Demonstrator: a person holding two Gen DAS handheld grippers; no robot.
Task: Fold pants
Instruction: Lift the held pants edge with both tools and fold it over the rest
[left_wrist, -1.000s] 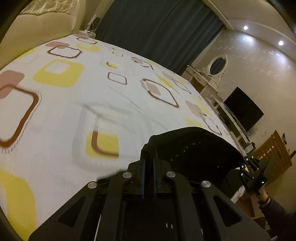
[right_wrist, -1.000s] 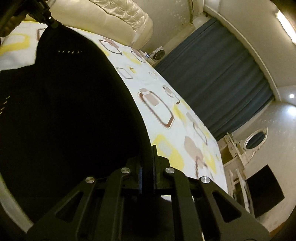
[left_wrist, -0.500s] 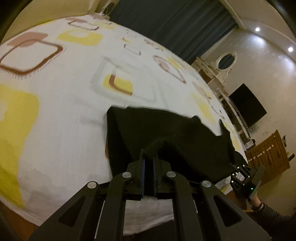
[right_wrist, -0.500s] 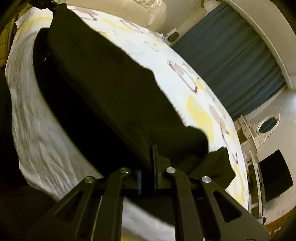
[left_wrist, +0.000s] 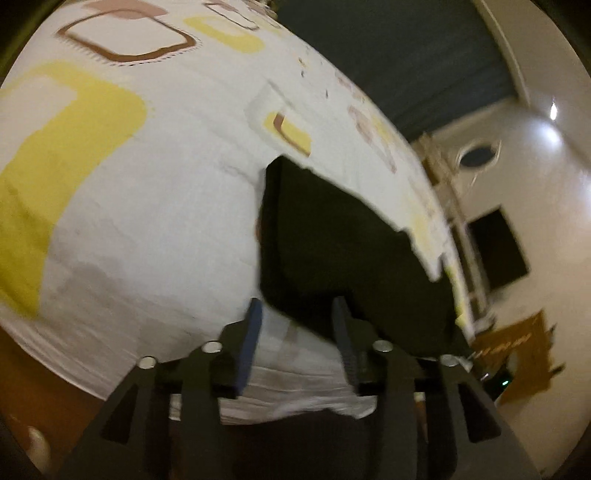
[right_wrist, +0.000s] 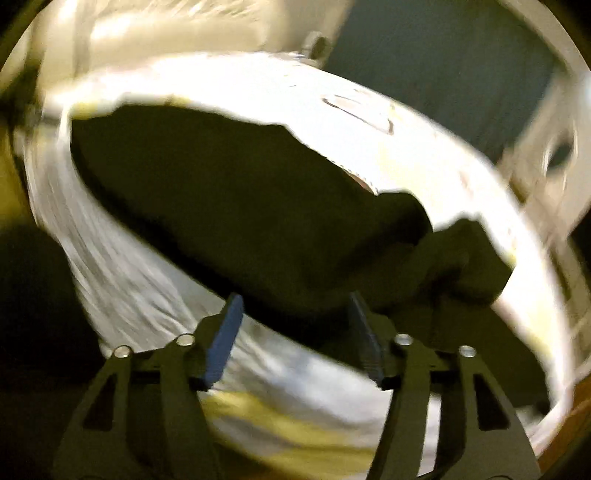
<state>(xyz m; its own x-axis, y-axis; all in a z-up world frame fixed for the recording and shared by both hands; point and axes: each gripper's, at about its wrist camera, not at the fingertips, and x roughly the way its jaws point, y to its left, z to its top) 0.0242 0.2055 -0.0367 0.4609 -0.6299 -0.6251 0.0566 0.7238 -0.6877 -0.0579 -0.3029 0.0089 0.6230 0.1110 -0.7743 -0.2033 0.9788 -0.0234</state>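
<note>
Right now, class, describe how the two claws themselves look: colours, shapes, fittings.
Both the left claw and right claw have black frames with triangular cut-outs and four round silver bolts. Each carries two flat fingers with blue-grey ridged pads. No cables or sleeves show.

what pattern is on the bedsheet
White bedsheet printed with yellow and brown rounded squares; clearest in the left wrist view.

no readable text, labels, brands or numbers anywhere
</note>
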